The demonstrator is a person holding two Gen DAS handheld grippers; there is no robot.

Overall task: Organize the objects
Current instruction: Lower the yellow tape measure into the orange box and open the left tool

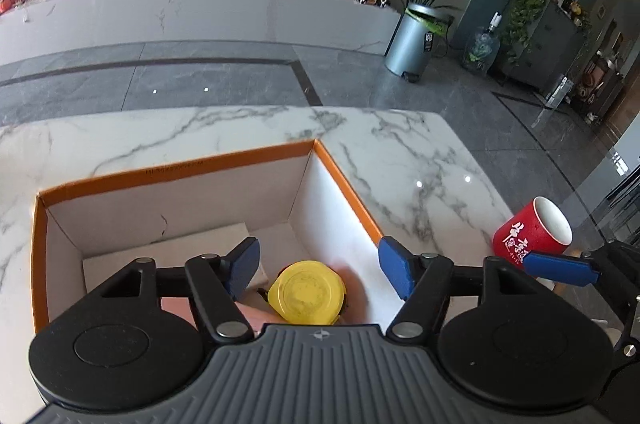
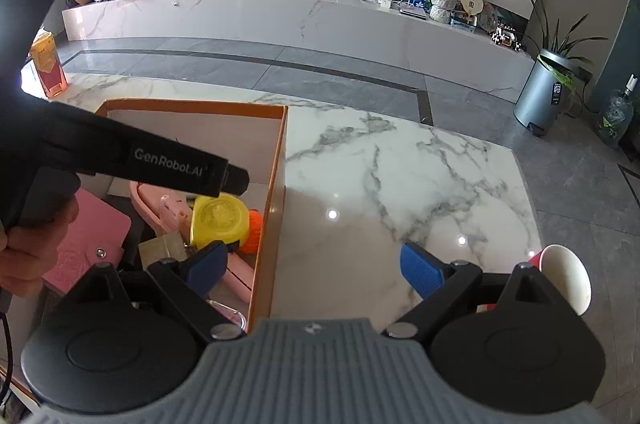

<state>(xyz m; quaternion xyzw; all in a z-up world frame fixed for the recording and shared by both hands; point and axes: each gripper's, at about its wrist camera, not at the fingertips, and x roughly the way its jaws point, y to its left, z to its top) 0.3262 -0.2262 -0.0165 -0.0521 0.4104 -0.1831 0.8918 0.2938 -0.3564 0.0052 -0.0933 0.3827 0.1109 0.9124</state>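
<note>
Over box, left hand-held gripper agape, empty

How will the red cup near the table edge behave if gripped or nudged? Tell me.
The red cup looks empty, so probably light. It seems to lie tilted on its side with its white mouth showing, so a nudge may roll it. Near the marble table edge, it could fall; if ceramic, it may break.

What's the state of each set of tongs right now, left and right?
Left tongs: open, empty, over the yellow tape measure in the orange box.
Right tongs: open, empty, over the marble table, beside the red cup.
</note>
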